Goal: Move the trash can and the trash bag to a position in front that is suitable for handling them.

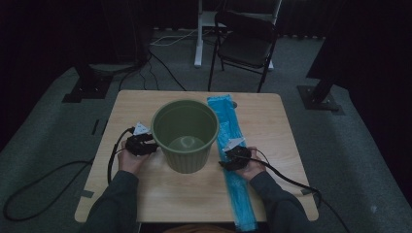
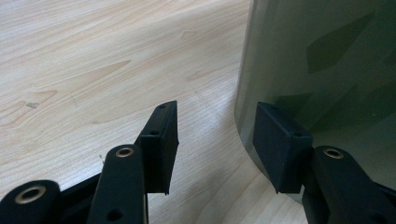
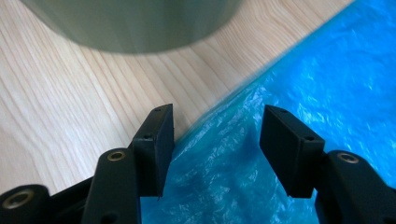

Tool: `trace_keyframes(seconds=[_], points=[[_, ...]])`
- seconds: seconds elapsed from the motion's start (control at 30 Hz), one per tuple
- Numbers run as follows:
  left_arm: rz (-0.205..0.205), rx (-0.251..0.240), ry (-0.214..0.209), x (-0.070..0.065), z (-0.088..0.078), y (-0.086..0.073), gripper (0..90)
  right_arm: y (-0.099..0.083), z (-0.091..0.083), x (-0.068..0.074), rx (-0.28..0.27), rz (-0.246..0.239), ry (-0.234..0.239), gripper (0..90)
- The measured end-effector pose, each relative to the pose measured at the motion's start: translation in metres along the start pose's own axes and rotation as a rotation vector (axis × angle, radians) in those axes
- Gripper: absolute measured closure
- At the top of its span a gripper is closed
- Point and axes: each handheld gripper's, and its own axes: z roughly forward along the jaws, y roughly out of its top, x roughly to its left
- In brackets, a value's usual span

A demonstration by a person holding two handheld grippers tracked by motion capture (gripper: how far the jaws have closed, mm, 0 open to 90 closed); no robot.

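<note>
The right gripper (image 3: 215,140) hovers with jaws apart over the edge of the folded blue plastic bag (image 3: 299,93), beside the green bin (image 1: 185,135). The left gripper (image 2: 215,144), also apart, steadies nothing yet. Next, it should probably pinch the bag's edge.

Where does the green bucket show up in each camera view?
High view: green bucket stands mid-table, between the grippers.
Left gripper view: its wall fills the right side, against the right-hand jaw.
Right gripper view: its base runs along the top edge.
Shared landmark: the light wooden table.
</note>
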Motion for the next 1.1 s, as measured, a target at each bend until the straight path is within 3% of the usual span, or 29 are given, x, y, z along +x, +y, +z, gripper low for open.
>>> trace_keyframes(seconds=[0.27,0.67,1.1], points=[[-0.001,-0.003,0.001,0.0,0.0,0.0,50.8,-0.019,-0.016,-0.014,0.04,-0.003,-0.021,44.7],[0.026,0.008,0.027,0.002,0.011,0.007,51.0,-0.049,-0.034,-0.037,0.049,0.08,-0.012,45.6],[0.011,-0.014,0.003,0.008,0.022,0.013,52.1,-0.069,-0.047,-0.053,0.066,0.154,-0.023,49.6]])
